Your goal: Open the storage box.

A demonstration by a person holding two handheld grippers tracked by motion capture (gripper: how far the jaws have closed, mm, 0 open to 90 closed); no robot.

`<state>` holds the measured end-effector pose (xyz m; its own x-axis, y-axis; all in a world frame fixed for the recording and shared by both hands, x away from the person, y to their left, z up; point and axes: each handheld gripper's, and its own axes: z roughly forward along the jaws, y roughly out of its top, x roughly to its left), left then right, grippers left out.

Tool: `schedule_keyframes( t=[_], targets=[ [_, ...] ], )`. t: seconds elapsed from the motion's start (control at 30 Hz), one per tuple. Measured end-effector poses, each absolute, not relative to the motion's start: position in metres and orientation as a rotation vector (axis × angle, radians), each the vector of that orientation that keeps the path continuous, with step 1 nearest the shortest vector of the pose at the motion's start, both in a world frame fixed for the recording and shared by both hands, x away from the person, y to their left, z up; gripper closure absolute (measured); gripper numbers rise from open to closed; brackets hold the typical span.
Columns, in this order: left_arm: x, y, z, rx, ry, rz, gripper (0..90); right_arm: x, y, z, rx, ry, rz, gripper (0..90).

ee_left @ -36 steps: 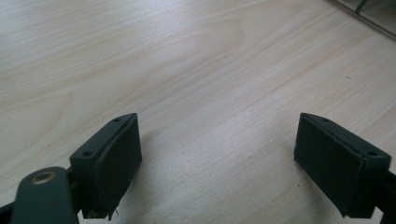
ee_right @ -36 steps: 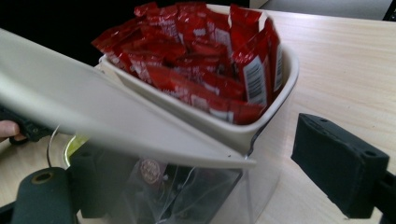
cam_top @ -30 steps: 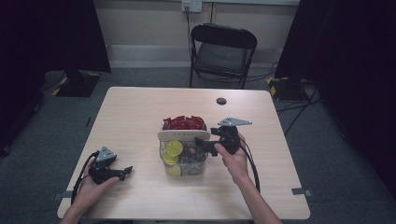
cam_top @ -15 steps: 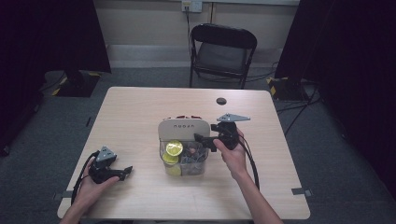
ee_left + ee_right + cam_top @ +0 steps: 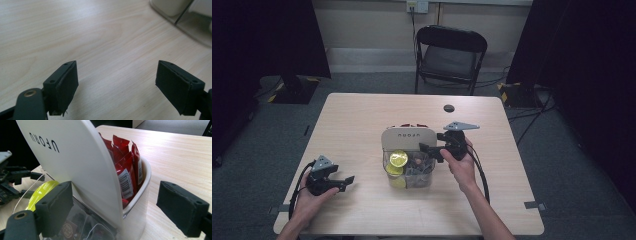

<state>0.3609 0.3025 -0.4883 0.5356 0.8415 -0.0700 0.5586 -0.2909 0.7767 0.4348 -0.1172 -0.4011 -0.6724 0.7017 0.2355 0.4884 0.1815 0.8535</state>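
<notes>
1. Pale wood-grain bench [image 5: 362, 120] carries everything; a small dark round fitting [image 5: 448, 108] sits near its far edge, well apart from the rest.
2. A black folding chair [image 5: 451, 55] stands on the grey floor beyond the far side of the bench.
3. A cream storage box [image 5: 408, 165] with clear walls stands at the middle of the bench. Its white hinged lid [image 5: 407, 139], printed "UFORU", stands tilted up between the two compartments.
4. The right gripper [image 5: 428, 148] reaches in from the box's right side. In the right gripper view its fingers [image 5: 54, 207] straddle the raised lid's edge: one finger lies just against the lid's printed face, the other stands well off on the far side, so the fingers are spread and clamp nothing.
5. The left gripper [image 5: 347, 181] rests near the bench's front left, apart from the box. Its fingers [image 5: 64, 83] have just been closing a little, yet stay released with bare bench between them.
6. Red foil sachets [image 5: 126, 167] stand upright in the far compartment behind the lid.
7. A yellow-green capsule [image 5: 398, 159] lies in the near compartment among smaller dark items too unclear to name.
</notes>
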Motion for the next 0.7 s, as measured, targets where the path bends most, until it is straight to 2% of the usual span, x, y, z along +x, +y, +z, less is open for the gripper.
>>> schedule_keyframes(
  t=[0.7],
  targets=[
    [0.353,0.285,-0.465,1.941,1.033,0.437,19.6,0.437,-0.117,-0.401,1.157,2.252,1.497,11.2]
  ],
)
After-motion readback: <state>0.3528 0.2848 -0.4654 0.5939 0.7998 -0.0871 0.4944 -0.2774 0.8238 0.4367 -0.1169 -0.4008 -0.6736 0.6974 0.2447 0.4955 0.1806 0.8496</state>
